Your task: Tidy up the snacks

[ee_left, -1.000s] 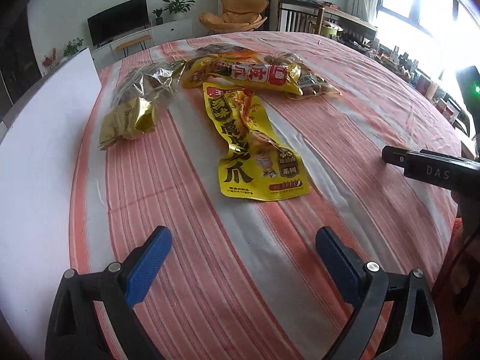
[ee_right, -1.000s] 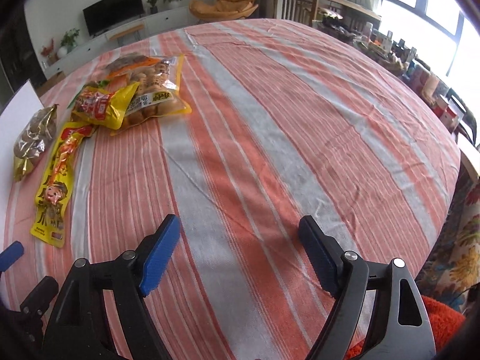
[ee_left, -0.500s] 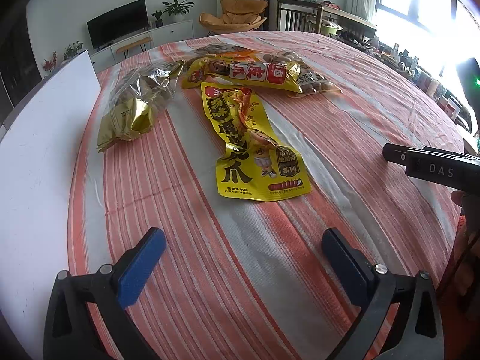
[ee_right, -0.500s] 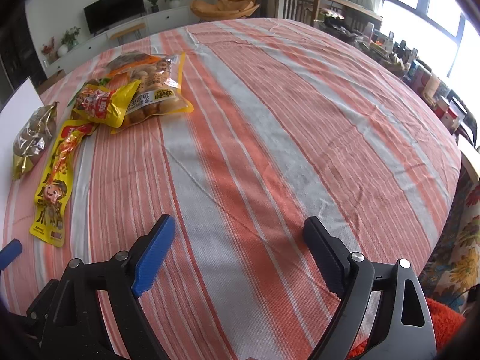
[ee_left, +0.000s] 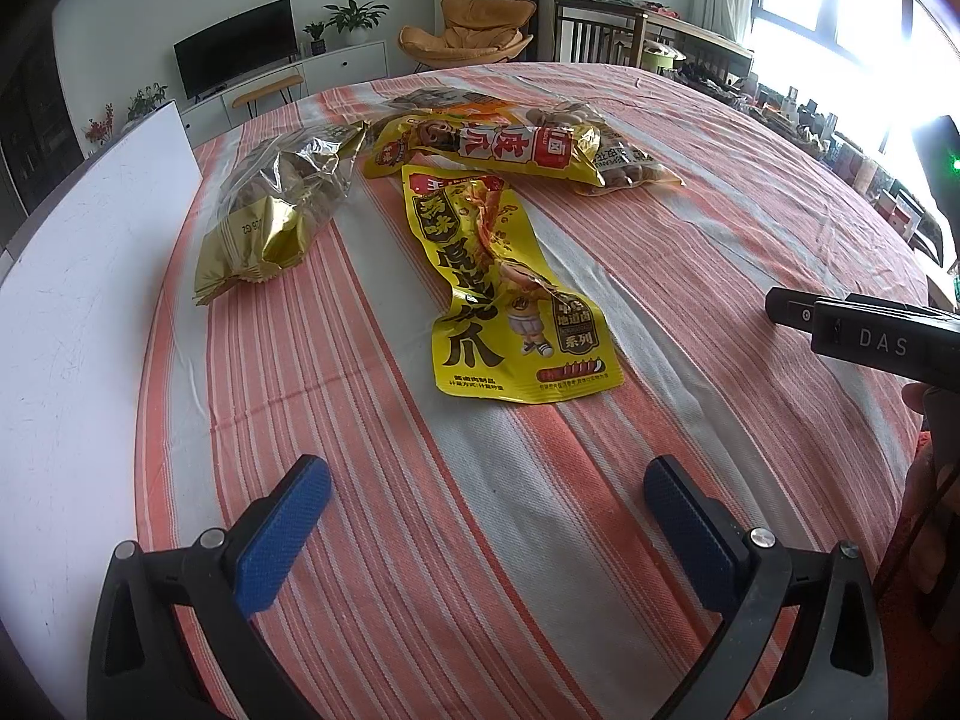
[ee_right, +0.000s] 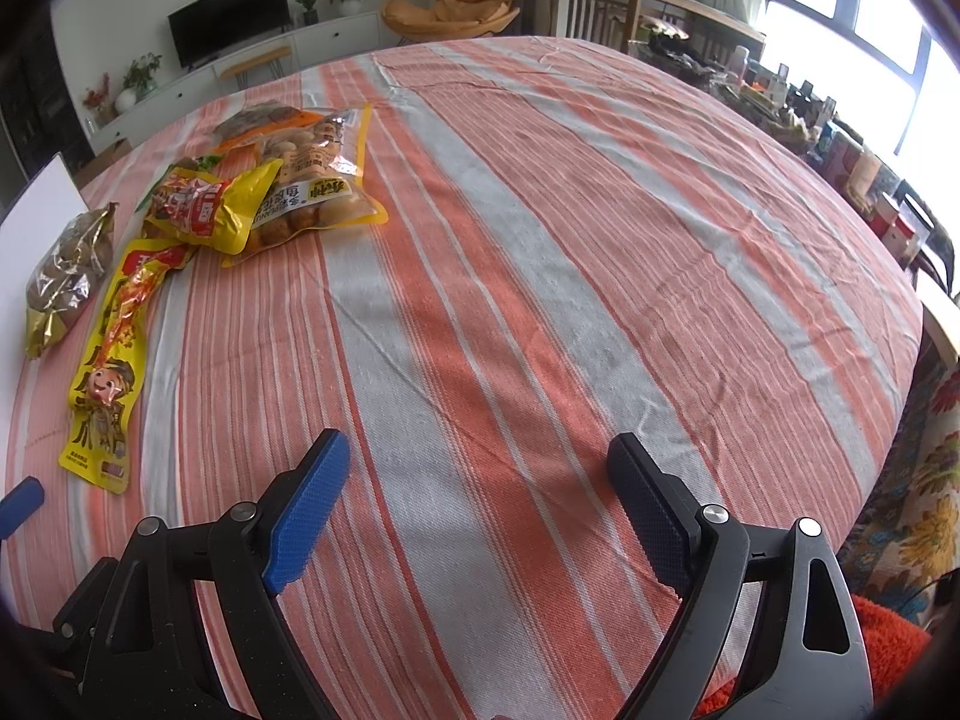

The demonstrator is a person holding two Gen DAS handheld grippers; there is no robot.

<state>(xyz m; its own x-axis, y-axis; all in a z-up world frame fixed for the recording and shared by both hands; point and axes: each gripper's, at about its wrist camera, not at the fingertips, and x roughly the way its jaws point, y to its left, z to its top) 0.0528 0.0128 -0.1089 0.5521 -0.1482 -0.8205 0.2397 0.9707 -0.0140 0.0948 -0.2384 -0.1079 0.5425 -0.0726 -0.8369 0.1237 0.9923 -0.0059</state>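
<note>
The left gripper (ee_left: 486,507) hung above the striped tablecloth (ee_left: 690,252) with its blue-padded fingers (ee_left: 282,534) spread wide and nothing between them. Ahead of it lay a long yellow snack packet (ee_left: 510,294), flat on the cloth and pointing away from the gripper, its near end well short of the fingertips. Beyond that packet's far end a second yellow packet with a red label (ee_left: 486,147) lay crosswise, overlapping a clear bag of peanuts (ee_left: 618,162) to its right. To the left of the long packet, apart from it, sat a crinkled gold foil bag (ee_left: 276,216), close to the edge of a white board (ee_left: 78,300) along the table's left side.

The right gripper (ee_right: 477,507) was likewise spread wide and empty, over a bare stretch of cloth. From its camera the four snacks sat well off to the left: the long yellow packet (ee_right: 114,360), the gold foil bag (ee_right: 69,276), the red-labelled packet (ee_right: 210,210) and the peanut bag (ee_right: 312,180) touching behind it. The tip of a blue finger (ee_right: 21,504) of the left gripper showed at the left edge.
</note>
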